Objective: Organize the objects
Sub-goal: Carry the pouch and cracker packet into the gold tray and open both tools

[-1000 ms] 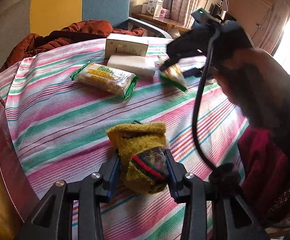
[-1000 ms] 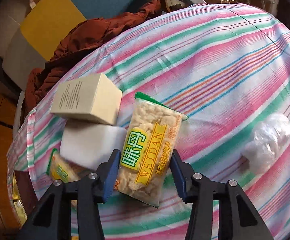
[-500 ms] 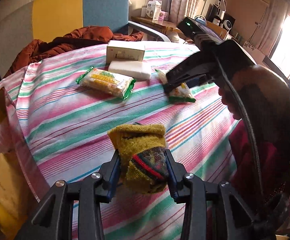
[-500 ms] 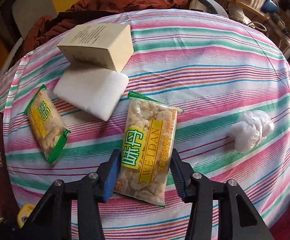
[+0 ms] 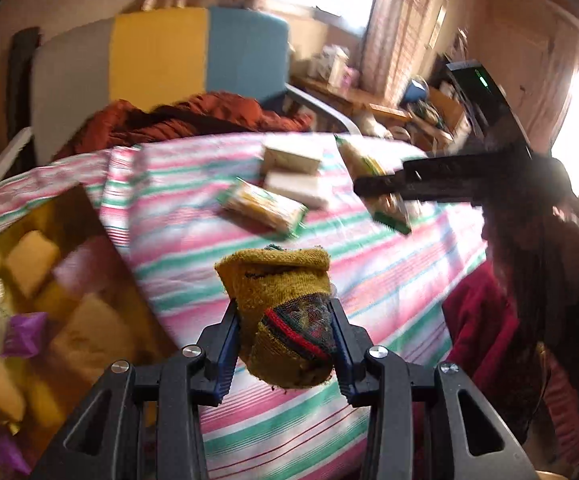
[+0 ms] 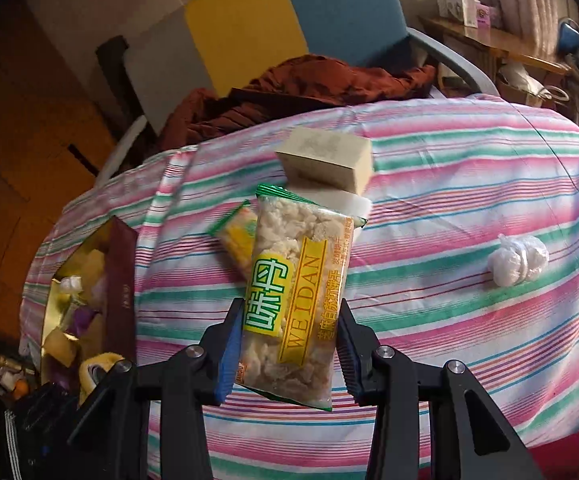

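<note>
My left gripper [image 5: 283, 322] is shut on a rolled yellow sock [image 5: 277, 280] with a red and dark striped patch, held above the striped tablecloth [image 5: 389, 276]. My right gripper [image 6: 289, 332] is shut on a clear and yellow snack packet [image 6: 295, 280] with green ends, lifted off the cloth [image 6: 449, 320]. The left wrist view, blurred, also shows the right gripper [image 5: 369, 188] at the right with that packet [image 5: 389, 216] hanging from it. A second matching packet [image 6: 235, 238] lies on the table behind.
A beige carton [image 6: 325, 160] lies partly on a white block [image 6: 349, 202] mid-table. A small white plastic bundle [image 6: 517, 262] sits to the right. An open gold-lined box [image 6: 119, 264] with several packets in it stands at the table's left edge. A chair with a rust-red garment [image 6: 309, 88] is behind.
Both grippers have risen from the table with the sock and the packet still gripped. Both views have swung left, bringing the open box into sight. The right gripper has rolled.
</note>
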### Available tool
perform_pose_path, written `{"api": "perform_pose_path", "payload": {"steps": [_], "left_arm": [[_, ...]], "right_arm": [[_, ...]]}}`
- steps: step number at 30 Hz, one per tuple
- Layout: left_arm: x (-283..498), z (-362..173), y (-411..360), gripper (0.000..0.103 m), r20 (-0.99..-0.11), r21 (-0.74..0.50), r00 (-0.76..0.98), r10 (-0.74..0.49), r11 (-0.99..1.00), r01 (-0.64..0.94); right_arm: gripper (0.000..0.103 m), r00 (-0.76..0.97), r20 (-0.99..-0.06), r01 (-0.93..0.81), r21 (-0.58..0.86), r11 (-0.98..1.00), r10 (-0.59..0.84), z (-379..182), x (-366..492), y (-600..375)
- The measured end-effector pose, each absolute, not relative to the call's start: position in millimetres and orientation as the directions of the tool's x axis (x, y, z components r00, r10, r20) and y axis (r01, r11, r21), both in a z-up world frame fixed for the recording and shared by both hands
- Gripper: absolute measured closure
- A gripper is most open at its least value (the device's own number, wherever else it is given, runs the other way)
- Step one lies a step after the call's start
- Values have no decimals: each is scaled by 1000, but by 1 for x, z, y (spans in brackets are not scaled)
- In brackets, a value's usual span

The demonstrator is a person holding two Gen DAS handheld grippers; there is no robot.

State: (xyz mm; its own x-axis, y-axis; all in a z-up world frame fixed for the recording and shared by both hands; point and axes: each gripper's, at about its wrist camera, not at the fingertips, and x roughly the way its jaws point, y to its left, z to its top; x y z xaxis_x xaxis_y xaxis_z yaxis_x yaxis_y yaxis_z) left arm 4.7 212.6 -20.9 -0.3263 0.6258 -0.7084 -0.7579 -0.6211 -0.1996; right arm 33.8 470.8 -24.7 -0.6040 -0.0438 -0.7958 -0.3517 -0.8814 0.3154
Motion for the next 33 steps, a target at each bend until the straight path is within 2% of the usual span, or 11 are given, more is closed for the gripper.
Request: {"api": "perform_pose_path", "payload": {"steps": [6,13,16,18,20,21,22,28,29,31,33], "left_arm": [[-18,-6,143,62,-686,-225,-432,585,-736,-639],[-35,-26,64,62,-721,-221,-511,468,-854,-471],[-41,-42,42,52,-752,-225,-507,422,-887,-403],[-44,-50,28,47,-765,-219,-517,383,-911,-350],[-44,-51,16,45,-762,-221,-531,371,-920,-325],[-44,-51,11,45,-759,-218,-541,362,-924,-313],[-44,-51,7,44,-755,-214,-553,354,-929,-302],[-42,-37,-10,44,-711,-173,-642,286,-957,-234],[-41,-34,-13,44,-703,-166,-658,271,-961,-219],[-38,-27,-15,44,-688,-153,-680,251,-967,-202],[-40,-20,-17,44,-670,-137,-705,231,-973,-188]], "right_arm": [[60,-651,-741,-192,368,-910,-163,-3,15,406],[60,-621,-707,27,414,-910,-339,4,-35,315],[59,-575,-715,115,411,-905,-398,1,-55,269],[55,-534,-729,155,413,-898,-427,-5,-64,243],[32,-508,-742,183,403,-897,-437,-11,-70,219],[17,-509,-749,187,386,-903,-425,-13,-71,211],[13,-512,-755,190,367,-911,-411,-15,-72,203],[9,-599,-770,199,126,-972,-222,-14,-50,177],[8,-635,-748,202,81,-976,-193,-10,-44,175],[0,-729,-675,177,-24,-984,-115,-1,-30,173],[0,-814,-577,142,-94,-985,-62,6,-14,173]]}}
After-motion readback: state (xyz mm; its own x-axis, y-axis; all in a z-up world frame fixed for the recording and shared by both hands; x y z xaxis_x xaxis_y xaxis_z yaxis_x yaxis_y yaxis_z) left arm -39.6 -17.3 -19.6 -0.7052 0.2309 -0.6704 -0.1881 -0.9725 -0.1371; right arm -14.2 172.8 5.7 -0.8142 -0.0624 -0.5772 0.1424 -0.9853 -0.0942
